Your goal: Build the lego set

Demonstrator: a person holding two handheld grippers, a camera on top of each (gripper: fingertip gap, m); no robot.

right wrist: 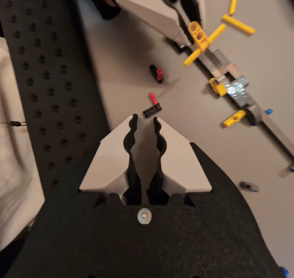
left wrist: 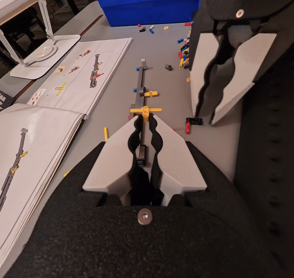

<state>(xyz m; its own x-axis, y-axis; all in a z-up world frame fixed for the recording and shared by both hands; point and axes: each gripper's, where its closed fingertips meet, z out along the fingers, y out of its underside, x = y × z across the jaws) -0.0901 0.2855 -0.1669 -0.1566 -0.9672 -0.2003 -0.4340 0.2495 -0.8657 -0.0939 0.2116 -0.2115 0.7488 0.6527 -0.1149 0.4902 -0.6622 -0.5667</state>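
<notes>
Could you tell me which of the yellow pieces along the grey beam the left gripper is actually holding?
The yellow cross-shaped piece nearest the camera, pinched between the left gripper fingertips. The other yellow connector sits farther along the grey beam, untouched.

Grey table point(left wrist: 167, 50); blue bin point(left wrist: 148, 4) at far edge; dim room behind.

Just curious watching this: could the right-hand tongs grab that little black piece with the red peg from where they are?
Probably yes. The right tongs are open and empty, and the black piece lies just past their tips on bare table, nothing between.
</notes>
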